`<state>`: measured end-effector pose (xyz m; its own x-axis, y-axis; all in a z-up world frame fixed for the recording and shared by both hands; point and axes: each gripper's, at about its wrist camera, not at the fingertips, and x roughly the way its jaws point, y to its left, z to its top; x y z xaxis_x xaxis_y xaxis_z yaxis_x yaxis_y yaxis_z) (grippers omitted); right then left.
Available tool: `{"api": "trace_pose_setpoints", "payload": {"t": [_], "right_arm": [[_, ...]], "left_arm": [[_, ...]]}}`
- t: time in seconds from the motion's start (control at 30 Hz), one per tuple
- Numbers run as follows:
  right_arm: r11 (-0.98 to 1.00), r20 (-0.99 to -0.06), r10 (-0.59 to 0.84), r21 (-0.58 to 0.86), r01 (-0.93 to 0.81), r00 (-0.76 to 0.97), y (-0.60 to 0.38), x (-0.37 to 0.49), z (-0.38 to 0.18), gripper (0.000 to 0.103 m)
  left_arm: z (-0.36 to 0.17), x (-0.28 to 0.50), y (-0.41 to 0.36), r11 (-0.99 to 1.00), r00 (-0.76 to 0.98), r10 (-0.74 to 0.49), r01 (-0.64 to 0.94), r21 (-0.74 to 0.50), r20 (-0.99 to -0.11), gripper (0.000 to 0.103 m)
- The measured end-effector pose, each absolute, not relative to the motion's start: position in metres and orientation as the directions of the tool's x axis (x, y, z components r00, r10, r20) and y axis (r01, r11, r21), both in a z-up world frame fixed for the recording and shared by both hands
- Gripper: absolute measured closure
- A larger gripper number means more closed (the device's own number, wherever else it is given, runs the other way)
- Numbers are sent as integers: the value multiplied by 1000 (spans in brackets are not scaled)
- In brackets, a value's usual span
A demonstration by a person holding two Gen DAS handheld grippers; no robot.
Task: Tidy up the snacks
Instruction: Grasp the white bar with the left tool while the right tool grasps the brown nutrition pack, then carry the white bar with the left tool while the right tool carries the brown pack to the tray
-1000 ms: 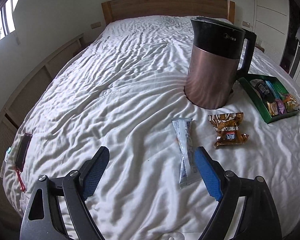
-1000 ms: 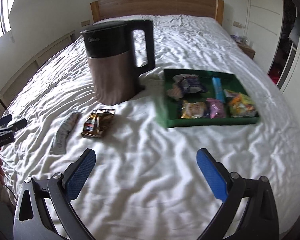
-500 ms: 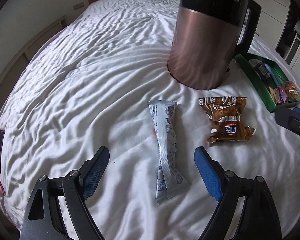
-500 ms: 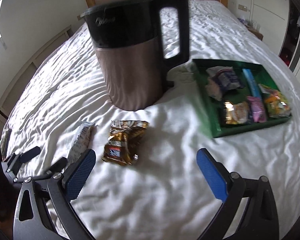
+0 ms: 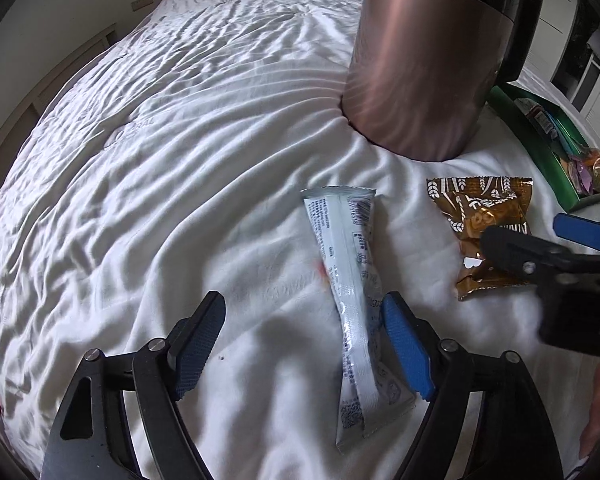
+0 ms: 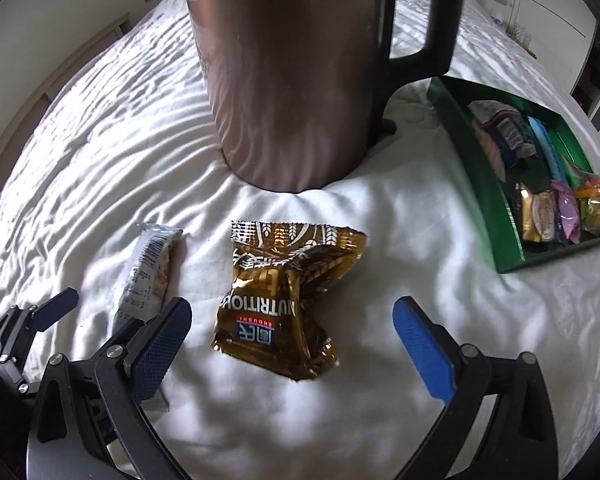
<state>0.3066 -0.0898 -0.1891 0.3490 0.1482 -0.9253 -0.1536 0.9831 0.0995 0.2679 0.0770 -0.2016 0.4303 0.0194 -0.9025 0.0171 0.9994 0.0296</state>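
Nearest on the bed sheet [image 5: 180,160], left gripper [image 5: 304,336] closing around the silver bar packet [image 5: 354,300], no grip yet; right gripper [image 6: 292,340] wide, straddling the gold snack packet [image 6: 284,292]. Beyond the kettle [image 6: 292,80], green tray [image 6: 484,184] holds sorted snacks; two outstanding.

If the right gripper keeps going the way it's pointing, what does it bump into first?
Probably the gold snack packet. It lies on the white bedcover between the open fingers of the right gripper, which points steeply down at it; depth is hard to judge.

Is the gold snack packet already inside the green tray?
No, the gold snack packet lies on the white bedsheet, apart from the green tray.
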Motion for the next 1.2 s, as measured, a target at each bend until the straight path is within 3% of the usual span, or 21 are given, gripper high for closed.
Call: {"api": "trace_pose_setpoints", "payload": {"t": [0.13, 0.3, 0.33, 0.37, 0.4, 0.47, 0.8, 1.2], "right_arm": [[986, -933, 128, 82, -148, 337, -88, 309, -199, 0], [984, -941, 144, 105, -141, 306, -89, 314, -209, 0], [983, -940, 148, 106, -148, 307, -88, 314, -208, 7], [981, -938, 156, 111, -157, 309, -88, 314, -207, 23], [980, -937, 159, 112, -163, 310, -87, 314, -206, 31], [978, -936, 162, 110, -175, 314, -85, 313, -205, 35], [957, -919, 164, 60, -285, 359, -77, 306, -201, 55], [943, -898, 165, 22, -332, 409, -104, 287, -184, 57]], "left_arm": [[-208, 275, 73, 999, 414, 2, 34, 18, -910, 34], [-218, 285, 69, 999, 377, -17, 41, -2, -926, 58], [-219, 287, 67, 999, 375, -17, 44, -1, -927, 64], [-219, 288, 66, 999, 372, -22, 47, -5, -928, 69], [-219, 289, 65, 999, 372, -23, 48, -6, -928, 71], [-219, 290, 64, 999, 377, -19, 45, -2, -926, 79], [-213, 285, 69, 1000, 407, -1, -12, -7, -913, 82], [-184, 257, 57, 998, 475, 57, -50, 38, -878, 82]]}}
